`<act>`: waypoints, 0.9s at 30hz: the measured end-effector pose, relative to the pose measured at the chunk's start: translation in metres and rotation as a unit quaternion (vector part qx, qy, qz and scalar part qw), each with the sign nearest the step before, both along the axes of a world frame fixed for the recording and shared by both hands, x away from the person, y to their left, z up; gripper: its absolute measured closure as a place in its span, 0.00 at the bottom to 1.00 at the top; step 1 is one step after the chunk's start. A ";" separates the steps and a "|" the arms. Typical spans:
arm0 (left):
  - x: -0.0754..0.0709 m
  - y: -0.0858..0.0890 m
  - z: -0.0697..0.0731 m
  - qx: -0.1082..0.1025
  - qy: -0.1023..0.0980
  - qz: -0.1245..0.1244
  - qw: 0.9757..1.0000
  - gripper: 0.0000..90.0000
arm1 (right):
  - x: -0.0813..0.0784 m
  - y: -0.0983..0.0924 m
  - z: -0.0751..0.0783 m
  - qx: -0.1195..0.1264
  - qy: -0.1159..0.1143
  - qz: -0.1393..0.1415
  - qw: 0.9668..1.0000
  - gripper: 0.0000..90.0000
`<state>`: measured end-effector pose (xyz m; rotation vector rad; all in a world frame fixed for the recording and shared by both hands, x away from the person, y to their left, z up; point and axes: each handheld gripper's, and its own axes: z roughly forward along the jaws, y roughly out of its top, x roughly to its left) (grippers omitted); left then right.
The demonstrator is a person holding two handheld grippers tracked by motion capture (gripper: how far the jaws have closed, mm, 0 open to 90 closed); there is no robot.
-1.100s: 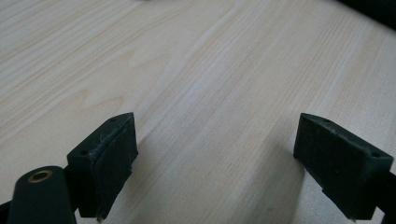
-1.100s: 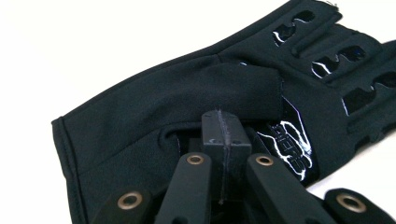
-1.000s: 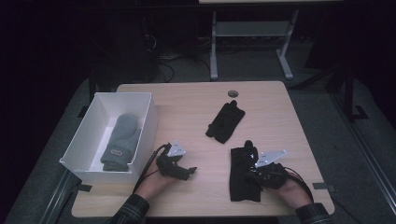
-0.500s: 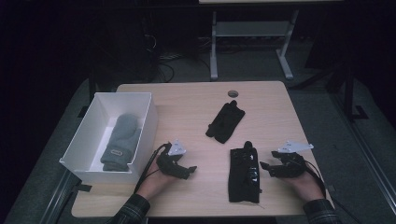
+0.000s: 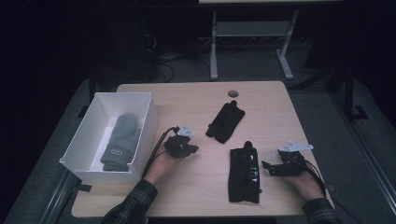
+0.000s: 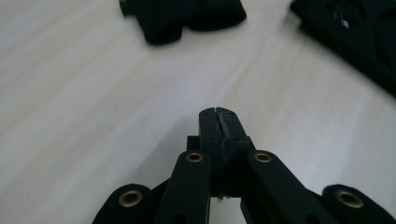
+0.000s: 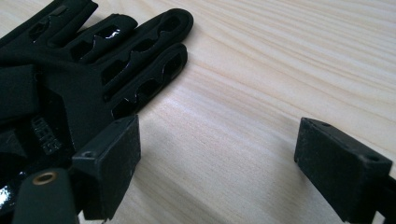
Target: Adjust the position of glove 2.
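Black glove (image 5: 244, 172) now lies flat on the table (image 5: 196, 186) just left of the right gripper (image 5: 273, 169), whose jaws have just opened off it, so it looks placed. Left gripper (image 5: 187, 149), jaws just closed on nothing, has drifted toward the other glove (image 5: 226, 121), likely next.

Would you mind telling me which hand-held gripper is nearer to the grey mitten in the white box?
The left. The left hand-held gripper sits just right of the white box holding the grey mitten; the right hand-held gripper is far across the table, beyond the black glove.
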<state>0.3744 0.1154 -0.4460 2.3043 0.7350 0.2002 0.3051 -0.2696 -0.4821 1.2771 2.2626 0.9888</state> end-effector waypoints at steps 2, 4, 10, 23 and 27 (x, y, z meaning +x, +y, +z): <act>0.011 -0.010 0.004 -0.001 -0.008 -0.007 1.000 1.00 | 0.000 0.000 0.000 0.000 0.001 0.000 1.000 0.16; 0.023 -0.020 0.007 -0.002 -0.015 -0.013 1.000 1.00 | 0.000 0.000 0.000 0.000 0.002 0.000 1.000 0.15; 0.059 -0.048 0.016 -0.003 -0.034 -0.024 0.999 1.00 | 0.000 0.000 0.000 0.000 0.002 0.000 1.000 0.15; 0.117 -0.072 -0.011 -0.016 -0.018 0.002 1.000 1.00 | 0.001 0.001 0.000 0.001 0.003 -0.002 1.000 0.14; 0.119 -0.072 -0.019 -0.009 -0.007 0.002 1.000 1.00 | 0.001 0.001 0.000 0.001 0.003 -0.002 1.000 0.14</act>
